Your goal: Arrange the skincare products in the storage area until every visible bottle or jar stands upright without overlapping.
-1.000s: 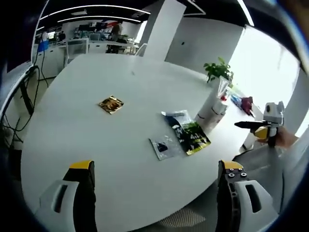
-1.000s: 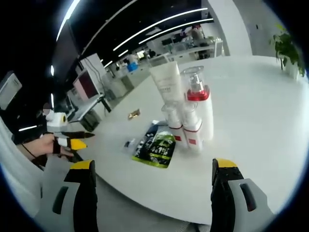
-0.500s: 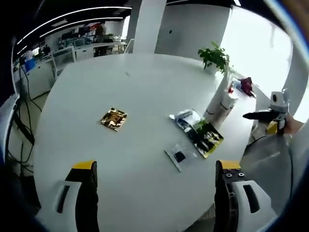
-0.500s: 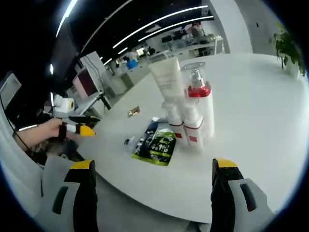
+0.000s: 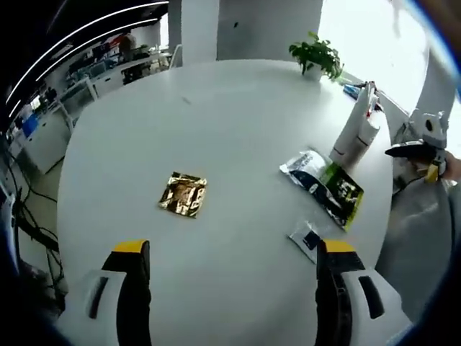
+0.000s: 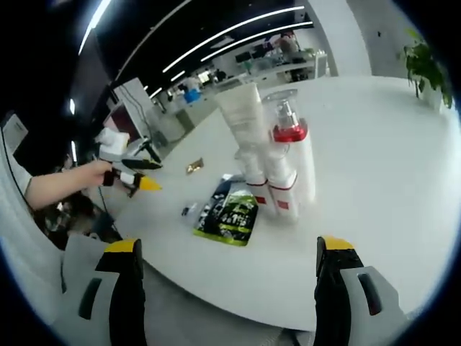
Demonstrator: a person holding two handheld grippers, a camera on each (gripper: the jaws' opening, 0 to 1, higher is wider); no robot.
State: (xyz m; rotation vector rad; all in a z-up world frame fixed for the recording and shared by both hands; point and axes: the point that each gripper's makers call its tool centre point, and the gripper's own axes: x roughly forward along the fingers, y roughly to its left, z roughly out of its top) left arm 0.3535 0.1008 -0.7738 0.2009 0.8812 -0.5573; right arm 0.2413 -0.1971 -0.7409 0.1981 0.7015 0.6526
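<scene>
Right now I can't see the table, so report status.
Both grippers open, holding nothing. Bottle cluster upright on white table. Green sachet lies beside it, gold sachet apart.

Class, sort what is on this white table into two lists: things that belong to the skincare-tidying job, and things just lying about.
Job:
pump bottle
tube
two small bottles

Lying about:
green sachet
gold sachet
small clear packet
potted plant
</scene>
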